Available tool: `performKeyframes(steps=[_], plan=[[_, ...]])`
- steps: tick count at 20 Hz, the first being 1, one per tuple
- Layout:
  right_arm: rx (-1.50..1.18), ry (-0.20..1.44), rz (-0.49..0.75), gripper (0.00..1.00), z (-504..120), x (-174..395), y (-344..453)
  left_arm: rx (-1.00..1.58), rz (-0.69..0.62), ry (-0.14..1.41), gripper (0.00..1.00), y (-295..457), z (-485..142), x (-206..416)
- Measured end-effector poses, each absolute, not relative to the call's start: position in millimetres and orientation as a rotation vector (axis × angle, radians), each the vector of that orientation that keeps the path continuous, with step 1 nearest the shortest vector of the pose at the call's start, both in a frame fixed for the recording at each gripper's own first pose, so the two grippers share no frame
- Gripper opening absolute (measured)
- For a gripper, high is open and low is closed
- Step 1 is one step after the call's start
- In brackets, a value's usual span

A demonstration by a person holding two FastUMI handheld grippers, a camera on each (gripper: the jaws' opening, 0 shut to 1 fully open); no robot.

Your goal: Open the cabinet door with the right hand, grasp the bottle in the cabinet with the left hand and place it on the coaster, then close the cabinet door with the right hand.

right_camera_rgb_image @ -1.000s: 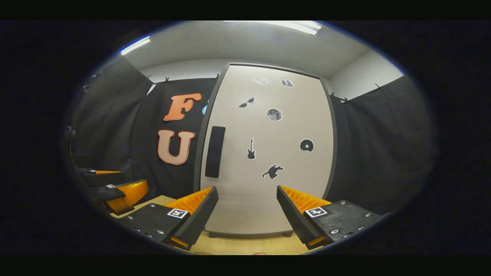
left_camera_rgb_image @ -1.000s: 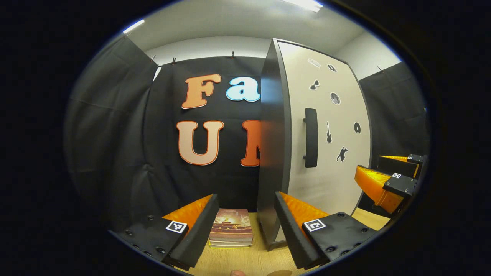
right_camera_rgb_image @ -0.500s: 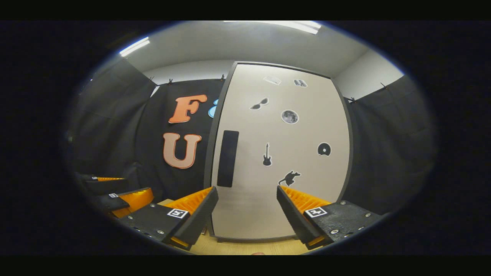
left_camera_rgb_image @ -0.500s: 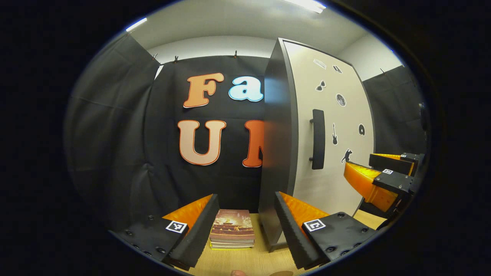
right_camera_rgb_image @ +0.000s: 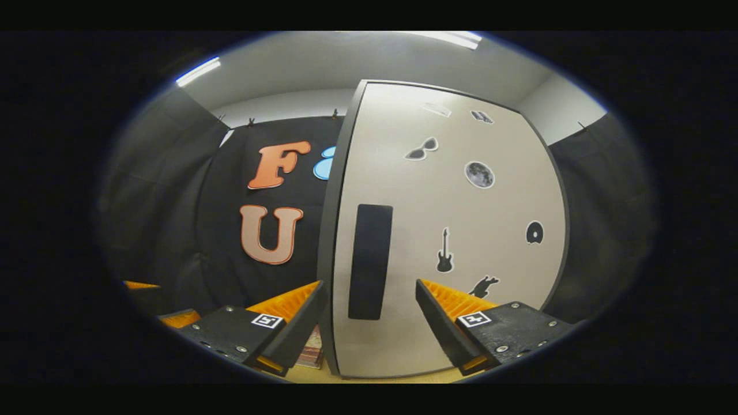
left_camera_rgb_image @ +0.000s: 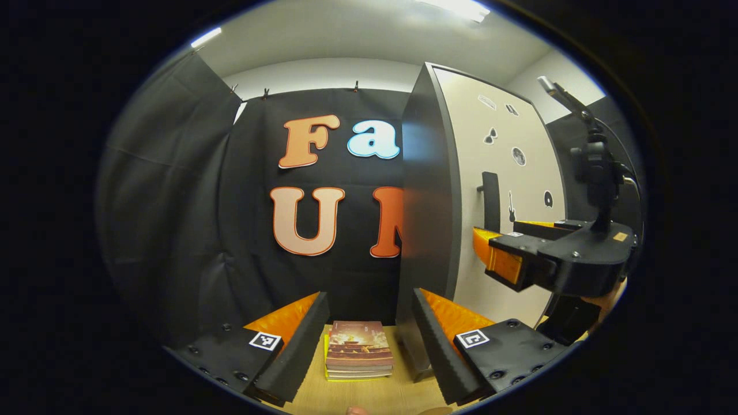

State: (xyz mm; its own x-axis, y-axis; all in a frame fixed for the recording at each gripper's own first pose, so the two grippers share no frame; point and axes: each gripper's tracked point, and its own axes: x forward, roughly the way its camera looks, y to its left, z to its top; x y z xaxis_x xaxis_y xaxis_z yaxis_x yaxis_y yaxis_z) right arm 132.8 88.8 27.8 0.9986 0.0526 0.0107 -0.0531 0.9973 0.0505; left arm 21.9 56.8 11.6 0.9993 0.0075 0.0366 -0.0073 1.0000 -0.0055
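The cabinet (left_camera_rgb_image: 429, 202) stands on the table with its white, sticker-covered door (right_camera_rgb_image: 450, 230) shut, so the inside is hidden. A tall black handle (right_camera_rgb_image: 370, 260) runs down the door's left side. My right gripper (right_camera_rgb_image: 372, 323) is open and close in front of the door, and the handle's lower end sits just ahead of the gap between its fingers. In the left gripper view the right gripper (left_camera_rgb_image: 500, 233) reaches in from the right, level with the handle (left_camera_rgb_image: 491, 202). My left gripper (left_camera_rgb_image: 369, 346) is open and holds nothing, low over the table left of the cabinet.
A small stack of books (left_camera_rgb_image: 357, 349) lies on the wooden table (left_camera_rgb_image: 369, 397) beside the cabinet's dark side. A hand (left_camera_rgb_image: 611, 300) holds the right gripper, with a camera mount rising above it. The left gripper (right_camera_rgb_image: 173, 301) shows at the far left of the right gripper view.
The right gripper has moved forward and to the left, closing on the door handle, which now looks much larger. The left gripper has barely shifted. The door stays shut.
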Motion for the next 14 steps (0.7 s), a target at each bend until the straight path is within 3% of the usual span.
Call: performKeyframes(steps=[5,7,10,14], plan=[[0.105,0.014,0.016,0.82,26.7,148.3,87.5,-0.004,-0.007,-0.022,0.95,71.2,5.4,30.5],[0.141,0.034,0.006,0.72,22.7,151.7,86.1,-0.004,-0.017,-0.011,0.94,76.7,1.8,32.6],[0.232,0.062,0.021,0.46,19.7,152.2,91.5,-0.005,-0.045,0.005,0.95,83.2,-4.3,35.7],[0.206,0.066,0.0,0.3,20.3,150.4,91.8,0.004,-0.041,0.01,0.95,96.7,-6.7,35.8]])
